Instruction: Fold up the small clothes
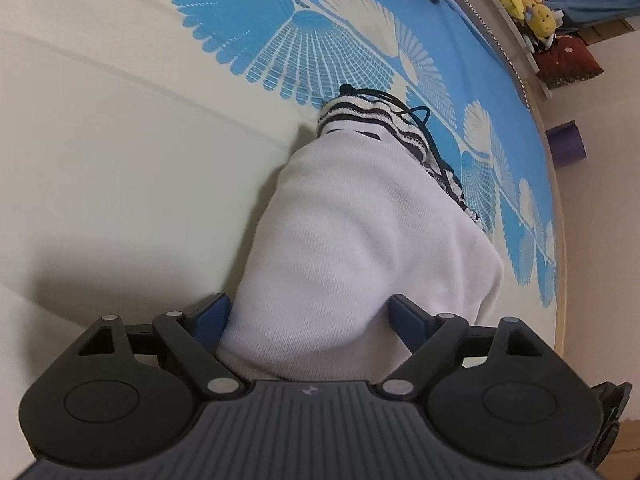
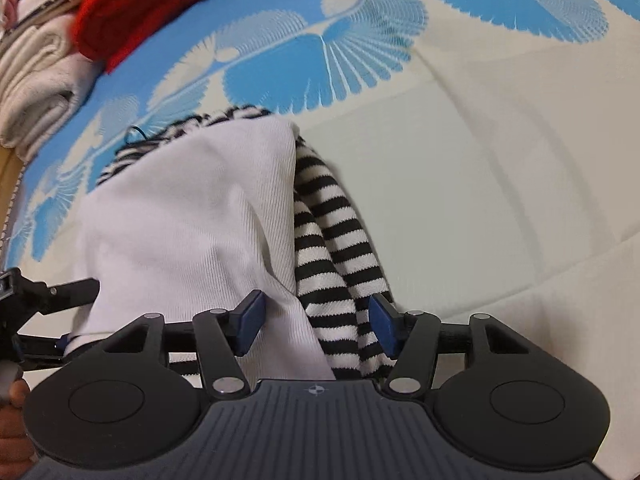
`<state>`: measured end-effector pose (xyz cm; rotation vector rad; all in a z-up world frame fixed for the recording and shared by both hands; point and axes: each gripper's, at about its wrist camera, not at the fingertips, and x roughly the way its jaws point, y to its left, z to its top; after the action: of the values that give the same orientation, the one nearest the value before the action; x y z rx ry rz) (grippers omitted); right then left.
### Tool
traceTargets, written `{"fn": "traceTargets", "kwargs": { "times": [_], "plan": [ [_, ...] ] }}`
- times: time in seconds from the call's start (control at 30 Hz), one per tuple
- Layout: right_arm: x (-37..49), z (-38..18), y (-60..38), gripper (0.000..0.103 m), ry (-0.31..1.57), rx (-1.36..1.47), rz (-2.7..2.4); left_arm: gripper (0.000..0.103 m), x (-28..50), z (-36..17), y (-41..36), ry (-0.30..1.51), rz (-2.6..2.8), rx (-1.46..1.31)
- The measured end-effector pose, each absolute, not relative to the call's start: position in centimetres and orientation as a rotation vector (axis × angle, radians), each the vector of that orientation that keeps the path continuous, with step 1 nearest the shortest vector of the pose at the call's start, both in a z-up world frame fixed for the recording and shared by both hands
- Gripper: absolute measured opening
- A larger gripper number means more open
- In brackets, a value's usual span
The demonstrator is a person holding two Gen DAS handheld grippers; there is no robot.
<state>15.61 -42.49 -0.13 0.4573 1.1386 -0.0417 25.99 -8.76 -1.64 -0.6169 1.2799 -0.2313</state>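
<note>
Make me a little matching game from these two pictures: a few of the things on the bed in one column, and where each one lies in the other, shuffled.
Things:
1. white ribbed knit garment
2. black-and-white striped knit piece
3. red knitted item
4. yellow plush toys

Places:
A. on a shelf beyond the bed's edge
B. at the far end of the blue-patterned bedspread
C. peeking out under the white cloth
D. on top, between both tools' open fingers

Pairs: 1-D, 2-C, 3-B, 4-A

Both wrist cameras close above bed (image 1: 100, 160), angled steeply down; both views share white garment (image 1: 360, 240).
</note>
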Motion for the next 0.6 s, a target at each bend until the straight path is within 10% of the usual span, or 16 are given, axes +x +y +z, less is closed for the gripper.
{"fn": "traceTargets", "kwargs": {
  "times": [0.13, 0.27, 0.37, 0.6],
  "plan": [
    [16.0, -0.2, -42.2, 0.043, 1.13, 0.463, -0.036, 0.088, 27.2, -2.6, -9.5, 1.25, -0.268, -0.55],
    [16.5, 0.4, -41.3, 0.015, 1.099, 0.453, -0.045, 0.06, 27.2, -1.0, -10.8, 1.173, -0.304, -0.391],
    [17.0, 0.7, -40.7, 0.011, 1.074, 0.443, -0.064, 0.043, 27.4, 0.4, -10.1, 1.124, -0.302, -0.411],
    [18.8, 2.4, -38.3, 0.009, 0.934, 0.475, -0.009, 0.043, 27.2, 5.5, -8.4, 0.898, -0.28, -0.233]
  ]
}}
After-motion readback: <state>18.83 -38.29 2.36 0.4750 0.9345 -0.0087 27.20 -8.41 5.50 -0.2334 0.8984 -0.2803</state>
